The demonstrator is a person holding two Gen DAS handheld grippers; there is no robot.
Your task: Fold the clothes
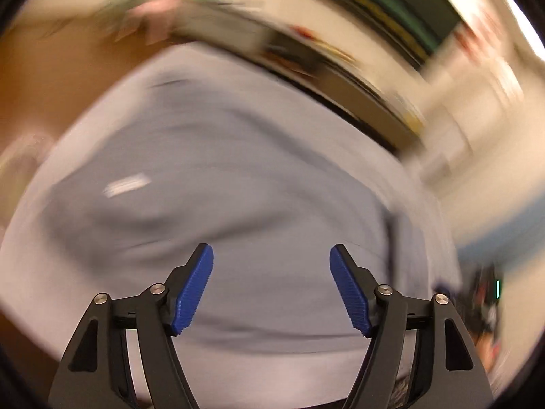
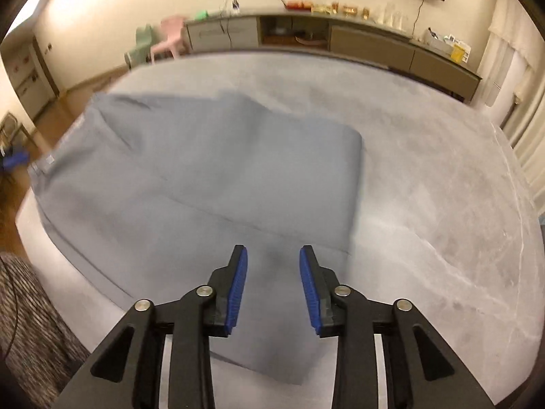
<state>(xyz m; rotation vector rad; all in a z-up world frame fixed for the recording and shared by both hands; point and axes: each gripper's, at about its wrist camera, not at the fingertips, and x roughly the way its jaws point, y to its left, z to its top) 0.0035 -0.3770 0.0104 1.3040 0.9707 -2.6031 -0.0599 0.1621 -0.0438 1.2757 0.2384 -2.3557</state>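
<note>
The left gripper (image 1: 271, 289) is showing black angular arms with triangular cut-outs, round silver screws at the joints, and ribbed blue pads (image 1: 194, 289) on its fingers. The right gripper (image 2: 273, 289) is showing the same black linkage, silver screws and blue ribbed pads (image 2: 237, 291), these looking narrower, seen edge-on.

A wide grey plush surface (image 2: 425, 177) carries a single blue-grey garment (image 2: 190, 177), lying loosely folded across its left half.
</note>
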